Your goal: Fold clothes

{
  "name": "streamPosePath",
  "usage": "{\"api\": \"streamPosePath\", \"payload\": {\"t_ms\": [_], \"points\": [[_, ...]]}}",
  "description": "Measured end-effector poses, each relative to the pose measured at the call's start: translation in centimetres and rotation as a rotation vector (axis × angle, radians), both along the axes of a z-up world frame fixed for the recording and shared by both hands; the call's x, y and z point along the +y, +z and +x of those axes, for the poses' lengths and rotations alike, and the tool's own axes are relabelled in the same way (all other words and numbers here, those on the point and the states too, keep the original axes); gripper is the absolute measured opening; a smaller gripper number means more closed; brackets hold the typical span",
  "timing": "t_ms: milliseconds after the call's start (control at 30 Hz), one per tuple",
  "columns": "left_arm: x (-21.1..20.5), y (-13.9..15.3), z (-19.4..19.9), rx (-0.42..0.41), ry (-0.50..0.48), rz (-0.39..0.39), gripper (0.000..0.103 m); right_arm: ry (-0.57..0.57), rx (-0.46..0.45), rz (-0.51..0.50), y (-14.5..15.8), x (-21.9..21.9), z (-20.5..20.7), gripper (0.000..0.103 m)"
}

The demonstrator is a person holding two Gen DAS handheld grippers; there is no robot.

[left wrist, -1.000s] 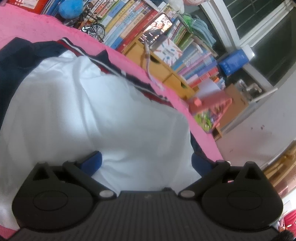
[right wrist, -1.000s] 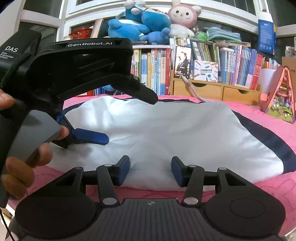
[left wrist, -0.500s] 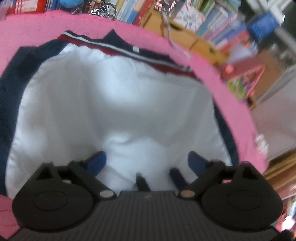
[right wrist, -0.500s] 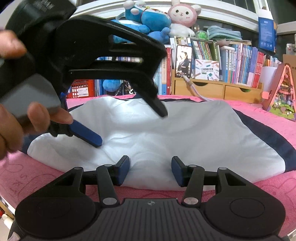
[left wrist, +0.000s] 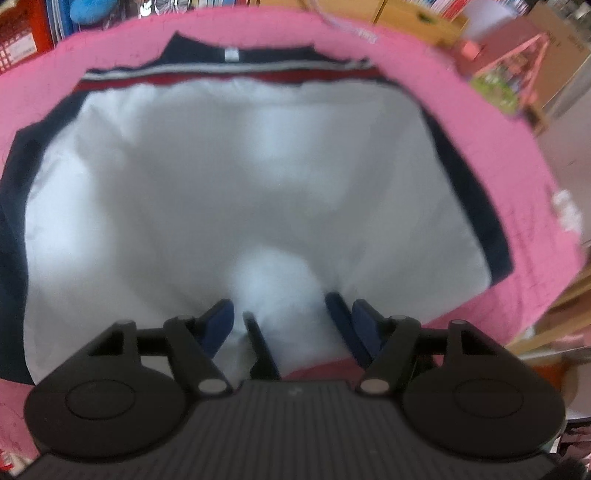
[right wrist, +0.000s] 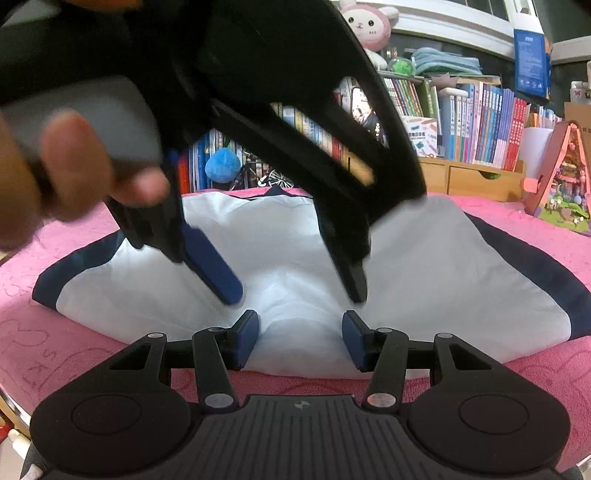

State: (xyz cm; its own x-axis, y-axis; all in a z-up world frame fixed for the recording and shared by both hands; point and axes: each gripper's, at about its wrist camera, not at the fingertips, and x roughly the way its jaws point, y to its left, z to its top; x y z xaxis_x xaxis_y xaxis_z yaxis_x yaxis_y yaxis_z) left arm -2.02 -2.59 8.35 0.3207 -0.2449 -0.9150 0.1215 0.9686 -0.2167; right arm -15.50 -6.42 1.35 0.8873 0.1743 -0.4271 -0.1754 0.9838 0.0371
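white shirt [right wrist: 436, 280] with navy side panels lies spread on the pink bedspread [right wrist: 74, 343], its red and white striped edge [left wrist: 229, 75] at the far side near the bookshelf [right wrist: 480, 125]. right gripper [right wrist: 301, 338] sits low at the near hem, fingers apart, a raised fold of white cloth between the blue pads [right wrist: 245, 338]; they do not look closed on it. left gripper [right wrist: 291, 291] reaches down from above, held by a hand [right wrist: 77, 162], fingers spread wide with tips on or just over the cloth, straddling the same bump. from the left wrist view the left gripper [left wrist: 291, 317] frames that bump, though the view is blurred. plush toys [right wrist: 365, 26] sit atop the shelf.
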Motion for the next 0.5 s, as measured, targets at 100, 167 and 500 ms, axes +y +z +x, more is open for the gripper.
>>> {"api": "streamPosePath", "payload": {"t_ms": [100, 167, 500], "points": [[-0.3, -0.3, 0.7, 0.014, 0.024, -0.004, 0.066, 0.001, 0.000, 0.004, 0.0, -0.1, 0.0, 0.051], [-0.4, -0.3, 1.0, 0.012, 0.044, 0.001, 0.063, 0.002, 0.002, 0.009, 0.0, -0.3, 0.1, 0.051], [-0.8, 0.0, 1.4, 0.007, 0.069, 0.024, 0.056, -0.010, 0.048, 0.038, 0.7, -1.0, 0.2, 0.033]]}}
